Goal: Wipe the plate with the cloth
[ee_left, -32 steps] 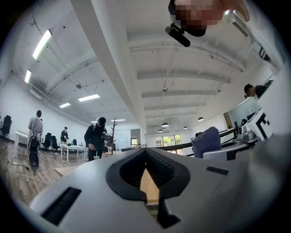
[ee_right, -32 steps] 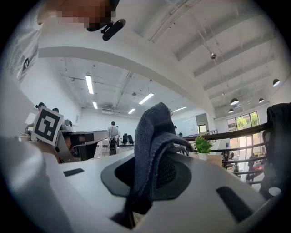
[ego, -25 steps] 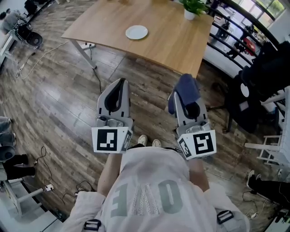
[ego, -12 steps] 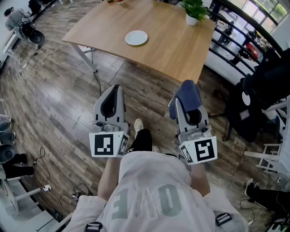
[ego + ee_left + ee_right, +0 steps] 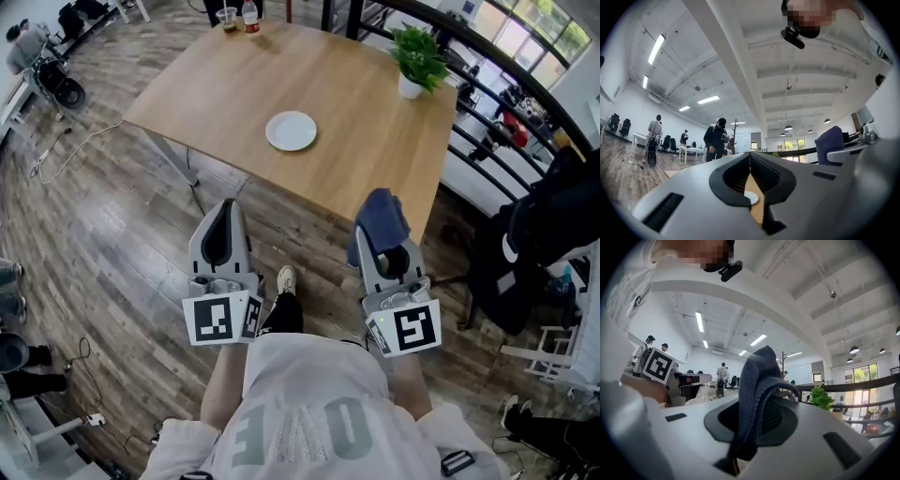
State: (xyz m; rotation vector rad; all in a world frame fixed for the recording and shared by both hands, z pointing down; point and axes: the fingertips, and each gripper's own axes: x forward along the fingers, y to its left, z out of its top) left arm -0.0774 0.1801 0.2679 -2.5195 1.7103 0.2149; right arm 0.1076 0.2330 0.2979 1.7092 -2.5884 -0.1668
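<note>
A small white plate [image 5: 291,130] lies near the middle of the wooden table [image 5: 216,89] ahead of me; a sliver of the plate [image 5: 751,198] shows through the left jaws. My left gripper [image 5: 223,214] is shut with nothing in it, held short of the table's near edge. My right gripper [image 5: 382,231] is shut on a dark blue cloth [image 5: 380,220], which bunches up over its tip. In the right gripper view the cloth [image 5: 757,394] stands pinched between the jaws and hides what lies ahead.
A potted green plant [image 5: 416,58] stands at the table's far right corner, a cup and a bottle [image 5: 238,17] at the far edge. A black railing [image 5: 487,141] runs to the right, with dark chairs [image 5: 539,234] beside it. Cables [image 5: 66,155] lie on the wooden floor at left. People stand in the distance.
Both grippers have come closer to the table, which now fills more of the head view; plate, plant and far edge have slid down into view. The cloth stays gripped.
</note>
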